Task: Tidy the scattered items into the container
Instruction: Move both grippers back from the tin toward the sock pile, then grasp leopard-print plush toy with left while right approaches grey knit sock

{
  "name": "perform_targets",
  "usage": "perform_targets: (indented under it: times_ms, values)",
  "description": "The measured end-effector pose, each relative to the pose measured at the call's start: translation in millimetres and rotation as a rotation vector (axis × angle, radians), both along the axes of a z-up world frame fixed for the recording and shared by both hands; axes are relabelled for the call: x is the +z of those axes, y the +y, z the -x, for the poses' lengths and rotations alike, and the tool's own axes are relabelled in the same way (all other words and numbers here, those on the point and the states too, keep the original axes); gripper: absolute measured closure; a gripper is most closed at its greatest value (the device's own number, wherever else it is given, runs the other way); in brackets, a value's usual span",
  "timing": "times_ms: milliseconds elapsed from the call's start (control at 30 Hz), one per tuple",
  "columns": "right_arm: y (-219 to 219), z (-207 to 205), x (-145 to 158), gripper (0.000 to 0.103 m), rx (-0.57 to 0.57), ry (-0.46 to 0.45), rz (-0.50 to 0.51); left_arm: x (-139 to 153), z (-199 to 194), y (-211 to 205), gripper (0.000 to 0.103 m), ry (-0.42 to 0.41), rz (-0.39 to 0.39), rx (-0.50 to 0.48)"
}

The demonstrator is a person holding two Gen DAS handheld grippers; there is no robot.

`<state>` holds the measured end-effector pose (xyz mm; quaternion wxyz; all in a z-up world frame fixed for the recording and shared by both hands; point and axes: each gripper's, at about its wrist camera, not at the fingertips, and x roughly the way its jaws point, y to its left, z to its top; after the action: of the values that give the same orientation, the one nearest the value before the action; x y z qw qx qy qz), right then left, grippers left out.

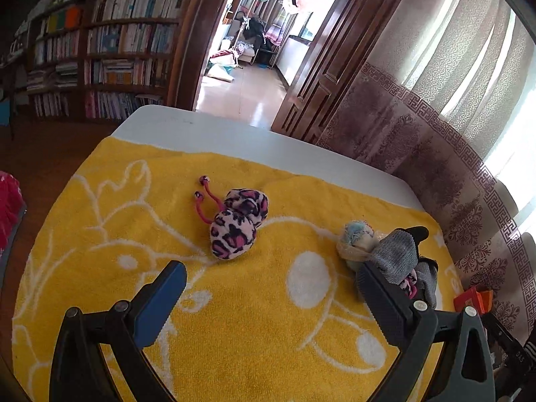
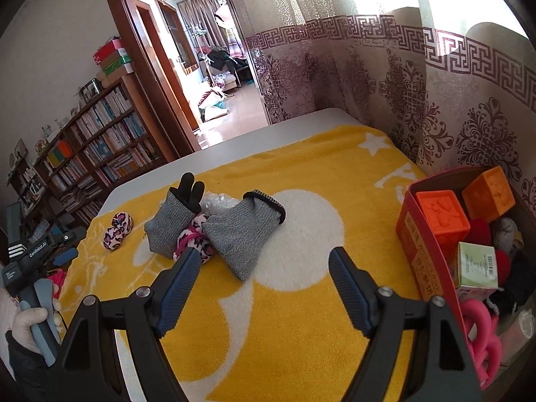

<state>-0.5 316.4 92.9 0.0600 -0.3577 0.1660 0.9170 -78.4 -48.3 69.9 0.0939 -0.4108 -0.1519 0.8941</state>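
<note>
My right gripper (image 2: 264, 268) and left gripper (image 1: 271, 284) hang released; only the right wrist view shows the red box (image 2: 422, 234) of toys, far right.

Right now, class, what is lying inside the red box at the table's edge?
Inside the red box: two orange cubes, a small labelled carton, red and dark soft items, something grey, and a pink ring toy at the front. Whatever lies underneath these is covered.

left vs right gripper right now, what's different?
The left gripper hovers over the pink leopard-print plush pair on the yellow towel; the right gripper sits by the grey knit gloves, nearer the red cardboard box. Both are open, holding nothing.
</note>
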Motion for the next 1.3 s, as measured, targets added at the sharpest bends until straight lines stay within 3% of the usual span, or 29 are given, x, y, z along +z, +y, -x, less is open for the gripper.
perform_targets:
  times_ms: [233,567,967,1200,1300]
  values:
    - [-12,13,-24,0.021,0.029,-0.038,0.022,-13,25,-5,0.001,-0.014,0.144,0.028]
    - [-2,20,-50,0.021,0.015,-0.091,0.058,-36,71,16,0.001,-0.040,0.228,0.010]
    - [-24,28,-63,0.021,0.095,-0.130,0.005,-72,98,20,0.001,-0.109,0.231,-0.011]
    - [-28,29,-68,0.021,0.106,-0.145,-0.008,-75,100,27,0.001,-0.108,0.271,-0.030]
    - [-27,30,-69,0.021,0.099,-0.146,-0.014,-73,98,25,0.015,-0.091,0.269,-0.020]
